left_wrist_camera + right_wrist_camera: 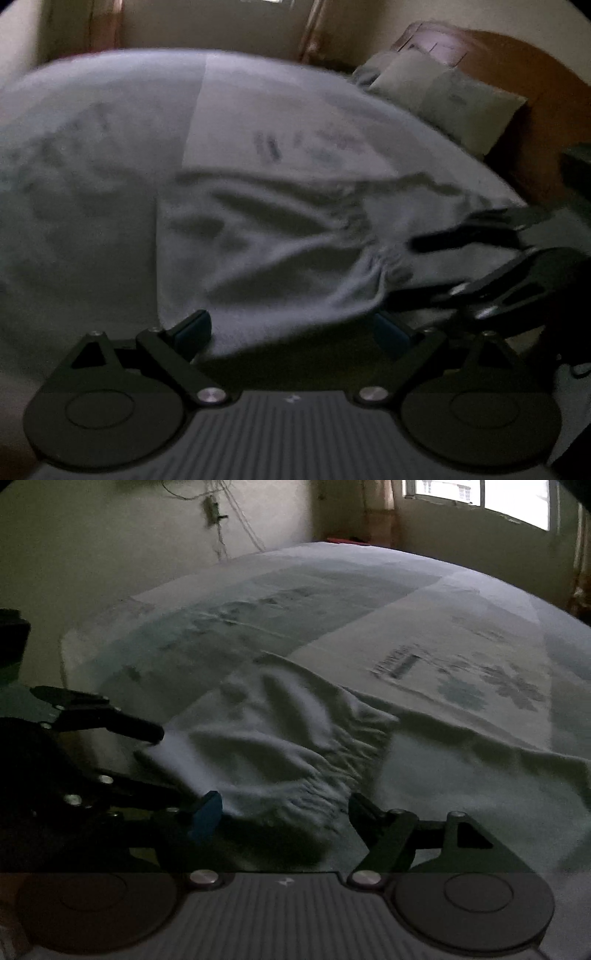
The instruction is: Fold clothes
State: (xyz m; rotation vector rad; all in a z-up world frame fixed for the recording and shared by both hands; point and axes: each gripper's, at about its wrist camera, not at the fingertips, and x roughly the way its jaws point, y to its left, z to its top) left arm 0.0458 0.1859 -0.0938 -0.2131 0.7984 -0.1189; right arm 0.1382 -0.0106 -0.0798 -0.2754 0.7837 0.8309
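A grey garment (pixel 266 251) with a gathered elastic band (pixel 380 258) lies crumpled on the patterned bed sheet (pixel 92 147). My left gripper (pixel 291 332) is open, its blue-padded fingers spread on either side of the garment's near edge. The right gripper (pixel 439 266) reaches in from the right, also open, its tips by the gathered band. In the right wrist view the same garment (pixel 277 746) and its band (pixel 351 753) lie just ahead of my open right gripper (pixel 286 812). There the left gripper (pixel 155 768) comes in from the left, spread at the cloth's left edge.
The bed sheet (pixel 369 590) stretches far beyond the garment. A pillow (pixel 443 96) leans on a wooden headboard (pixel 517 74) at the back right. A wall with hanging cables (pixel 218 517) and a bright window (pixel 480 494) lie past the bed. The room is dim.
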